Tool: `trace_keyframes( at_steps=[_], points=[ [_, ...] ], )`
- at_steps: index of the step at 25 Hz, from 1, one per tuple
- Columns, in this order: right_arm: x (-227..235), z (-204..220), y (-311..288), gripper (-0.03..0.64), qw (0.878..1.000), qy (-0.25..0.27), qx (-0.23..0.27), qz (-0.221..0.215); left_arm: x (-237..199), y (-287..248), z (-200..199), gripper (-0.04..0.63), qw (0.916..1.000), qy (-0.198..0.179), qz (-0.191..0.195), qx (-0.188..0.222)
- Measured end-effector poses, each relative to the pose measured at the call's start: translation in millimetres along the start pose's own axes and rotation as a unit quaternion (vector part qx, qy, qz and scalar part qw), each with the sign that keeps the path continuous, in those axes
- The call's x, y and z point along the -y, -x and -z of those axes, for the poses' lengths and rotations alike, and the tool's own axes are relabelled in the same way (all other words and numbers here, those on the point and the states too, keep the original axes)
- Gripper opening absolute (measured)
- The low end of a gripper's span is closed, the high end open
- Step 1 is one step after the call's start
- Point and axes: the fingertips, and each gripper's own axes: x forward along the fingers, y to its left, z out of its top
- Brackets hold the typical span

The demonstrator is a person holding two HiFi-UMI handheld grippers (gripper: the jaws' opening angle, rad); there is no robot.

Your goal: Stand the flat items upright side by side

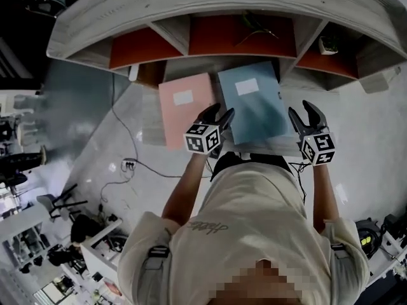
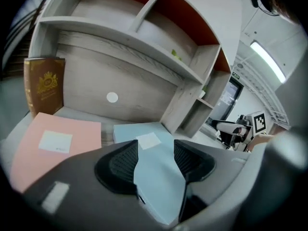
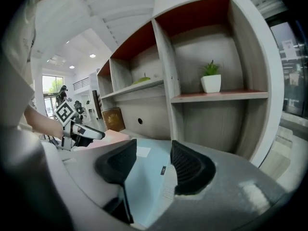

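On the grey wood-grain counter (image 1: 147,127), at 12 o'clock from the person, two flat folders lie side by side with their covers up; neither one stands upright yet. The light blue flat folder (image 1: 254,103) is the right one. The pale pink flat folder (image 1: 186,107) lies just beside it at its 9 o'clock, with a narrow strip of counter between them. Each folder carries a small white rectangular label (image 1: 247,86) near its far end, but the writing on the labels is too small to read. The light blue flat folder also has a small dark mark (image 3: 163,170) near its right edge, which is not legible.

The left claw (image 1: 219,114) hovers at the left edge of the light blue flat folder, near its 8 o'clock corner. Its jaws are released and stand apart. In the left gripper view the blue cover shows in the gap between the ribbed black pads (image 2: 120,165), and the pads do not press on it. The right claw (image 1: 304,114) is at the same folder's right edge, at about 4 o'clock. Its jaws are apart too and grasp nothing; the folder's edge runs under the gap.

Behind the folders rises a grey wooden shelf unit (image 1: 191,5) with red-orange back panels. At 10 o'clock from the pale pink flat folder a brown book with a gold crest (image 2: 44,84) stands upright against the back panel; the gold lettering under the crest cannot be read. A round white disc (image 2: 112,97) sits on that panel. A small green plant in a white pot (image 3: 211,77) stands in a shelf compartment at 2 o'clock from the light blue flat folder.
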Motion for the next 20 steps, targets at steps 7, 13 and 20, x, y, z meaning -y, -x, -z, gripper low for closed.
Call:
trace_keyframes(
  at_steps=[7,13,20],
  points=[
    [19,34,-49,0.232,0.995,-0.016,-0.067,-0.073,-23,-25,12,0.251,0.9984,0.035,-0.043,-0.014],
    [20,68,-81,0.233,0.985,-0.030,-0.131,-0.109,-39,-43,31,0.256,0.9945,0.071,-0.059,-0.049],
    [15,106,-111,0.283,0.969,-0.051,-0.197,-0.140,-52,-63,74,0.270,0.9810,0.169,-0.037,-0.088]
  ],
)
